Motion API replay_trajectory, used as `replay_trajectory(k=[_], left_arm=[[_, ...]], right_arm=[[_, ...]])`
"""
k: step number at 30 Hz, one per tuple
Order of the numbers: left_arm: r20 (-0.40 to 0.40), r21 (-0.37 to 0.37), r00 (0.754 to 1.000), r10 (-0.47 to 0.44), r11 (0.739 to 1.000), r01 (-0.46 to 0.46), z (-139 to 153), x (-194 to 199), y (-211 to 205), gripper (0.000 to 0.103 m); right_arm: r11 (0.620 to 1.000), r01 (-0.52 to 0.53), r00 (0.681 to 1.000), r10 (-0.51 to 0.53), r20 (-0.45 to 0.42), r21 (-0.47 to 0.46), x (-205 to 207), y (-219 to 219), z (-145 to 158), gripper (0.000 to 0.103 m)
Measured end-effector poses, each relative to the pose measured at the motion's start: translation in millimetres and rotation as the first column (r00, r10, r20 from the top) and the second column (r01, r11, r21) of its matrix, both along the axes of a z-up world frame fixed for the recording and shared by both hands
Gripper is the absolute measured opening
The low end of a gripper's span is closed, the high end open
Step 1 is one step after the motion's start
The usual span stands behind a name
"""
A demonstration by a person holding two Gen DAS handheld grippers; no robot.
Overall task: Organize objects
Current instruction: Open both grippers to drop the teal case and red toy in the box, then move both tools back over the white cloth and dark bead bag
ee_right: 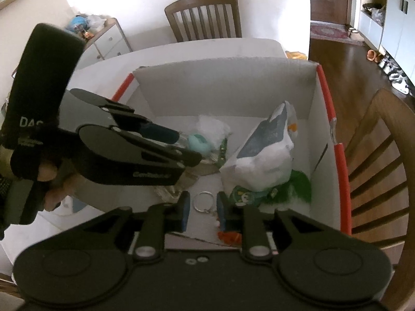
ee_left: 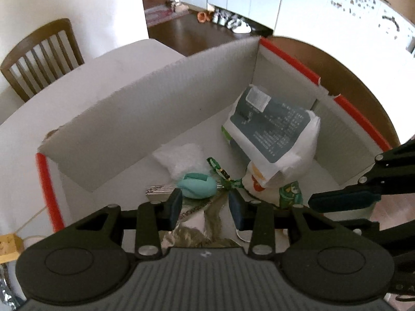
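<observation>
A white cardboard box [ee_left: 145,119] with red-taped rims holds the objects. My left gripper [ee_left: 205,205] hangs low inside it, shut on a clear packet [ee_left: 199,219] with olive contents. Just past its tips lies a teal egg-shaped thing [ee_left: 198,189]. From the right wrist the left gripper [ee_right: 186,147] shows at the left, held by a gloved hand. My right gripper [ee_right: 203,210] stands open over the box floor [ee_right: 207,181], and a metal key ring [ee_right: 203,201] lies loose between its fingertips. A white pack with a grey label [ee_right: 262,155] leans at the right.
Also in the box are a clear bag of white stuff [ee_left: 181,159], a green lanyard [ee_left: 223,173] and a green cartoon sachet [ee_right: 243,197]. The box sits on a white table [ee_left: 77,83]. Wooden chairs stand at the far side [ee_right: 205,18] and at the right [ee_right: 376,168].
</observation>
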State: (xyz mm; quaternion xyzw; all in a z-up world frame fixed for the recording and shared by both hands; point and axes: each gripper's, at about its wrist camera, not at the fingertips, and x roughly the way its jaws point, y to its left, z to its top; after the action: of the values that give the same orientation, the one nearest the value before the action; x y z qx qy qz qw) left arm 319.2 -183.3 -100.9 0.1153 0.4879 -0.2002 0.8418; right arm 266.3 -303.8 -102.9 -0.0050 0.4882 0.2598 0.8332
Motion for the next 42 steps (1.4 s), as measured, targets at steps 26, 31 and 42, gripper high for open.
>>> replay_trajectory(k=[26,31,42], left_arm=[[0.243,-0.218,0.944,0.225,0.960,-0.173,83,-115,166,0.043],[0.263,-0.230,0.923,0.281,0.947,-0.223,85,-133,223,0.048],[0.257,-0.254,0.873,0.415,0.900,-0.354,68,-156,345,0.070]], right_arm=[[1.000,-0.027,0.981,0.025,0.193,0.007,-51,109,67,0.036],[0.998,-0.055,0.980,0.052,0.191,0.014,-57,157,66,0.043],[0.994,-0.112,0.974,0.109,0.200,0.000,-71,264,56,0.067]])
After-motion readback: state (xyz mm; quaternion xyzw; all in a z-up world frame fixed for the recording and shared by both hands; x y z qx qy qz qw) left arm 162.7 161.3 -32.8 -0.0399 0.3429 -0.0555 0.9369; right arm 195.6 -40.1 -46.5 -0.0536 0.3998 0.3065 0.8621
